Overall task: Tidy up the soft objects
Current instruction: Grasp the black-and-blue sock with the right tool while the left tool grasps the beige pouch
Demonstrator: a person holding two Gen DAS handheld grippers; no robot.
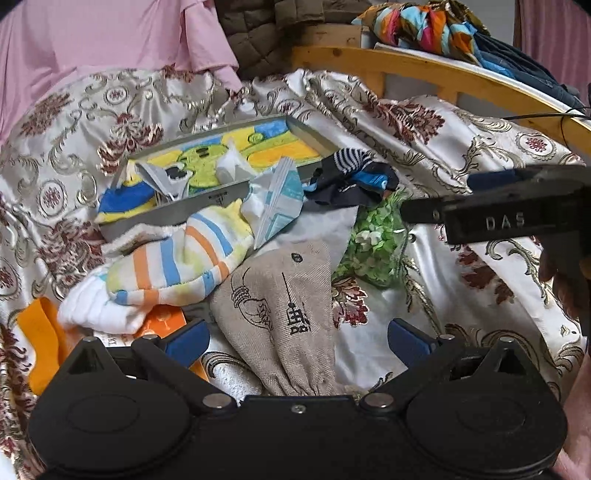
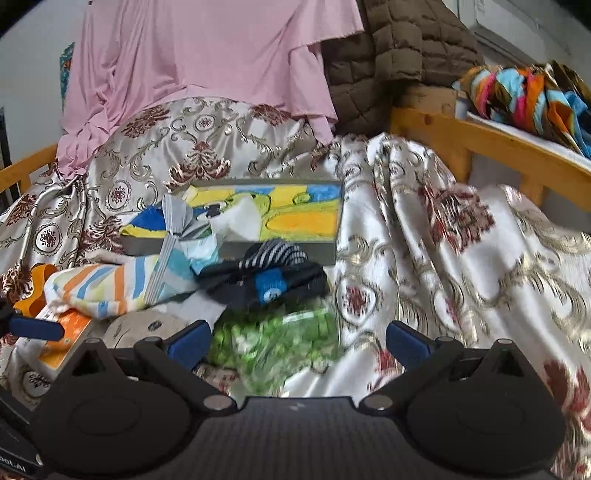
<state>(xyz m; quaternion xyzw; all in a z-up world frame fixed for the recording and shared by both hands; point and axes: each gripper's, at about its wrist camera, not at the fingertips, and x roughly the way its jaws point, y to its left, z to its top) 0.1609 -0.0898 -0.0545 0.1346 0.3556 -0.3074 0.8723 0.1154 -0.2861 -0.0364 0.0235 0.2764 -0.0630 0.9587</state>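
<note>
A heap of soft things lies on a brocade bedcover (image 1: 461,302). My left gripper (image 1: 299,341) is open low over a beige printed cloth (image 1: 280,314). Beside the cloth lie a striped orange-blue sock (image 1: 177,266) and a white cloth (image 1: 99,310). Dark navy socks (image 1: 351,177) rest against a shallow box with a painted bottom (image 1: 221,151), which holds grey and white bits. My right gripper (image 2: 297,341) is open just above a green floral bundle (image 2: 280,343), with the navy socks (image 2: 266,277) beyond it. It reaches in from the right in the left wrist view (image 1: 439,197).
An orange card packet (image 2: 62,332) lies at the left under the heap. A wooden bed rail (image 1: 443,77) curves along the back right, with a colourful scarf (image 1: 417,26) behind it. Pink fabric (image 2: 207,55) and a brown quilted jacket (image 2: 399,48) hang at the back.
</note>
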